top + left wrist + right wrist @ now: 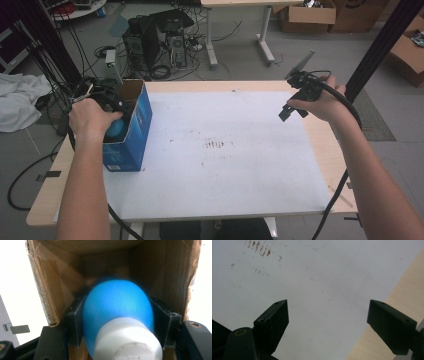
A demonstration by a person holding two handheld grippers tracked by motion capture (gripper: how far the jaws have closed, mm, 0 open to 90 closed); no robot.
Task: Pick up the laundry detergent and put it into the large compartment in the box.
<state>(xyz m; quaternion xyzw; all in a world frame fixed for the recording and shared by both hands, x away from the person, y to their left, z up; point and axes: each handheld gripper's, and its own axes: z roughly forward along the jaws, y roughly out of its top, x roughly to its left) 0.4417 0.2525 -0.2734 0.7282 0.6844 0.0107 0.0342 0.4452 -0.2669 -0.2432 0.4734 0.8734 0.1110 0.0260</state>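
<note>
Two grippers are seen over a table (320, 150) covered by a white sheet (225, 165); the left gripper (117, 117) is pushed into the open top of a blue box (135, 130) at the table's left edge, and its tips are hidden there by the hand and the box wall; a blue bulb (117, 307) with a white neck (127, 340) is clamped between its jaws, inside the brown cardboard; the neck's near end is blurred and cut off by the frame; the box's floor is lost in shadow; the right gripper (292, 109) is held above the sheet's far right part, jaws spread wide, nothing between them; faint brown marks (259, 247) are made out on the sheet.
</note>
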